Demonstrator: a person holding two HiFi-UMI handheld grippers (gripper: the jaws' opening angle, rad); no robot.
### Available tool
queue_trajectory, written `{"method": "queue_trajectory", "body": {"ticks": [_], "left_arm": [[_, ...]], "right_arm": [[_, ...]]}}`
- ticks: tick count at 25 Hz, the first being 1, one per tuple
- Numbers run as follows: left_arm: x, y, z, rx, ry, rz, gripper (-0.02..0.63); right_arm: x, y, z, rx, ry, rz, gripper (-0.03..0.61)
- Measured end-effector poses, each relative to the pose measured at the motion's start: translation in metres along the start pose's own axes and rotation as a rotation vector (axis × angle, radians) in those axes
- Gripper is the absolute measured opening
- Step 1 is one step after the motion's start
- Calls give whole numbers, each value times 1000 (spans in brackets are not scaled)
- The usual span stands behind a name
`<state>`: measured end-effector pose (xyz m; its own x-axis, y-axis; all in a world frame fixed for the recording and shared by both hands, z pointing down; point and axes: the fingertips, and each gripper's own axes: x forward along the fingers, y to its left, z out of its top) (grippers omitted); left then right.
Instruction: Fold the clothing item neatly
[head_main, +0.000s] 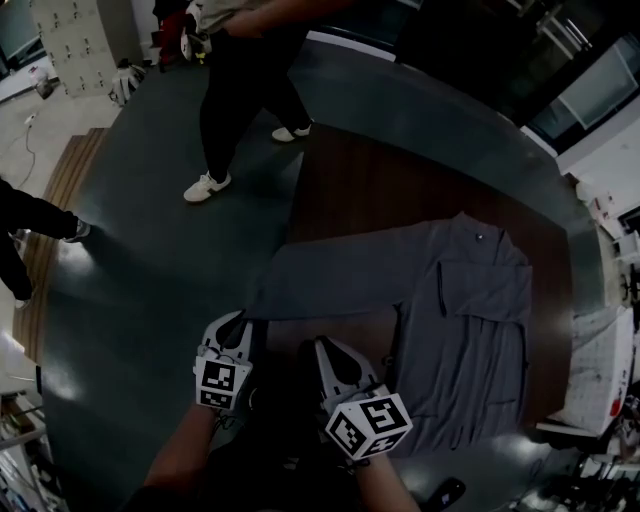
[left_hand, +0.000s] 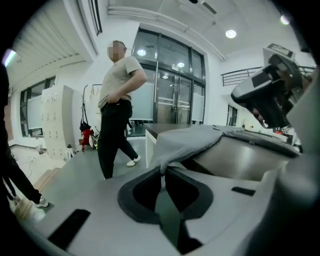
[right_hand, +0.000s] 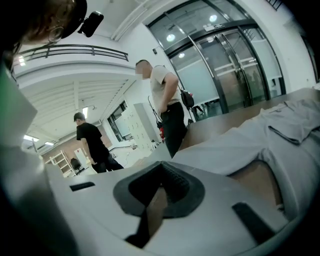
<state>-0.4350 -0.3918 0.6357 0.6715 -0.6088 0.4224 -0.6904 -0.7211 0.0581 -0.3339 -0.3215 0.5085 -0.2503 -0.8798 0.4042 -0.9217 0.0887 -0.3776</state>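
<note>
A grey shirt (head_main: 470, 310) lies spread flat on the dark brown table (head_main: 400, 180), collar at the far side. One long sleeve (head_main: 330, 275) reaches left to the table's near left corner. My left gripper (head_main: 243, 322) is at that corner, shut on the sleeve's end. In the left gripper view the cloth (left_hand: 190, 137) runs from the pinched tip between the jaws (left_hand: 163, 170) up onto the table. My right gripper (head_main: 318, 345) hovers just right of it, below the sleeve, shut with nothing in it. In the right gripper view (right_hand: 161, 185) the sleeve (right_hand: 235, 142) lies ahead, apart from the tips.
A person in dark trousers (head_main: 245, 90) walks on the grey floor beyond the table's left side. Another person's leg (head_main: 30, 215) shows at the far left. White papers and clutter (head_main: 600, 370) sit past the table's right edge. A black object (head_main: 440, 493) lies near my right forearm.
</note>
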Motion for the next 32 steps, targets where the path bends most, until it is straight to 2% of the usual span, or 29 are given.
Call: {"method": "queue_trajectory", "body": {"ticks": [6,11,18,23,32], "left_arm": [[-23,1,54,4,-91,57,35],[-38,-18,104,-3,-181,89,35],[-46,-66,163,-6,-257,133,34],[-44,-104,196,0,-299,179,35],[-34,-193,238,37,-365,171,35]], "right_arm": [[-16,-3,25,-8,-48,15,-12],[-42,-29,55,-27,-109,-12,-12],[-98,-69,98,-11,-181,8,-12],[-145,-116,131,-11,-231,-1,-12],[-219,-184,140,-48,-247,-41,-12]]}}
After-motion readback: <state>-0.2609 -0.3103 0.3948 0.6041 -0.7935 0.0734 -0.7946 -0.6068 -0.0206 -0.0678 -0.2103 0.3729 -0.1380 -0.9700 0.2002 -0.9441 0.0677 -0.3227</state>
